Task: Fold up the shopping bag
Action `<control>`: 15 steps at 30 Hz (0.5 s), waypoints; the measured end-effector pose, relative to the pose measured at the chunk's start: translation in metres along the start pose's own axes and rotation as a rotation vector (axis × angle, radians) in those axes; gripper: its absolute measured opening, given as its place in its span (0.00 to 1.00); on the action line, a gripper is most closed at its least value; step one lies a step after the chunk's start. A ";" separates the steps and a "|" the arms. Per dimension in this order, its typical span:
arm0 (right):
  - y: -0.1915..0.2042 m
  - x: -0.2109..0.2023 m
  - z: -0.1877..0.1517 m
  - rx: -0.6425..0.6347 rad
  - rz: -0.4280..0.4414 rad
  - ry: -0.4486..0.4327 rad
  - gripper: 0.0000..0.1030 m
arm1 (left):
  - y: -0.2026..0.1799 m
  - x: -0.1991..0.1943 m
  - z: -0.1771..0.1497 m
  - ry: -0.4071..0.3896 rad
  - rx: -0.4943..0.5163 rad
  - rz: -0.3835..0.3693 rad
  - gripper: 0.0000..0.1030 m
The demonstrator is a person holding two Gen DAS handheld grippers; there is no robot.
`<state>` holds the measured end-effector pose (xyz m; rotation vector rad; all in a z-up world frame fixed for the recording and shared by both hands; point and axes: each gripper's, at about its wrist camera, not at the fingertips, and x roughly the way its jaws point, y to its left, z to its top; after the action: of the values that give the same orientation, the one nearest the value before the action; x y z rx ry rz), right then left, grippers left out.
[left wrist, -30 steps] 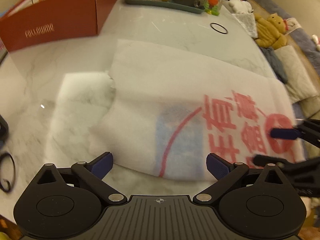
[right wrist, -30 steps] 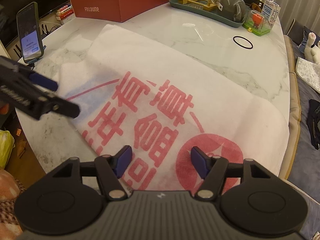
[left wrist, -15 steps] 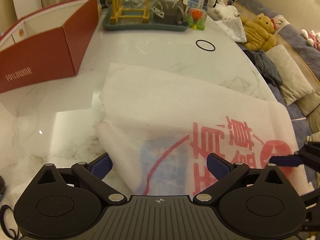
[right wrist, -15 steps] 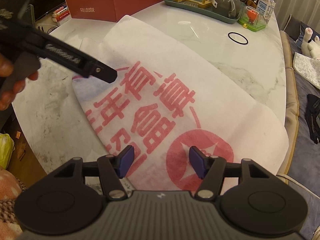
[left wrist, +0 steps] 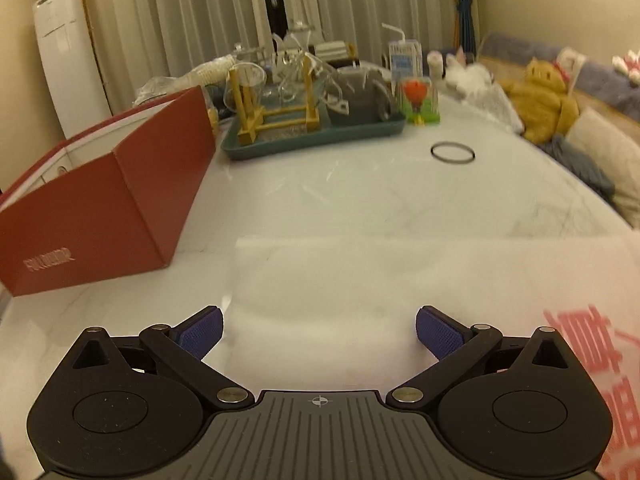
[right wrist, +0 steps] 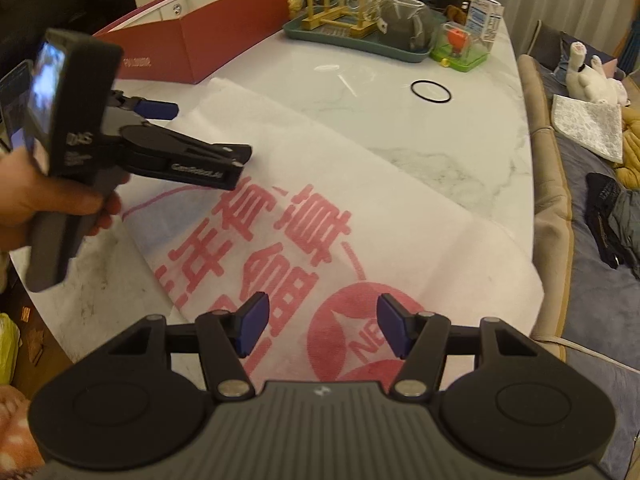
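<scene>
Left wrist view: left gripper (left wrist: 318,330) is hovering over the near white end of the shopping bag (left wrist: 400,280), jaws spread wide, nothing between them, apparently lining up to take an edge for a fold. It is pointing shallowly across the marble table (left wrist: 360,192) toward the red box (left wrist: 100,216).

Right wrist view: right gripper (right wrist: 322,326) is angling steeply down over the bag's red emblem, jaws closing slightly, pads clear of the fabric. The bag is lying flat, diagonally. A hand (right wrist: 36,200) is gripping the left tool's handle.
</scene>
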<state>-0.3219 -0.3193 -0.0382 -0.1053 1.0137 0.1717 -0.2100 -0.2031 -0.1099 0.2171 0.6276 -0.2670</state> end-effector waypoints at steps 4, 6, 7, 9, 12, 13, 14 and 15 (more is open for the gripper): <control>-0.001 -0.004 0.000 0.030 -0.014 0.000 0.59 | 0.010 0.017 0.007 0.015 -0.090 -0.050 1.00; 0.001 -0.002 -0.001 0.030 -0.019 0.012 0.59 | 0.009 0.019 0.008 0.016 -0.090 -0.047 1.00; 0.001 0.000 -0.001 0.030 -0.019 0.018 0.59 | 0.009 0.021 0.008 0.016 -0.092 -0.048 1.00; 0.001 0.004 -0.001 0.033 -0.016 0.028 0.59 | 0.009 0.023 0.008 0.017 -0.092 -0.048 1.00; 0.003 0.006 0.001 0.034 -0.009 0.034 0.59 | 0.009 0.024 0.006 0.017 -0.094 -0.049 1.00; 0.003 0.007 0.002 0.032 -0.007 0.035 0.59 | 0.009 0.023 0.005 0.017 -0.094 -0.049 1.00; 0.003 0.009 0.004 0.031 -0.005 0.036 0.59 | 0.009 0.023 0.005 0.016 -0.094 -0.049 1.00; 0.003 0.010 0.006 0.032 -0.002 0.036 0.59 | 0.010 0.022 0.004 0.016 -0.094 -0.049 1.00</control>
<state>-0.3122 -0.3142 -0.0440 -0.0807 1.0522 0.1523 -0.1872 -0.1993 -0.1190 0.1134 0.6603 -0.2829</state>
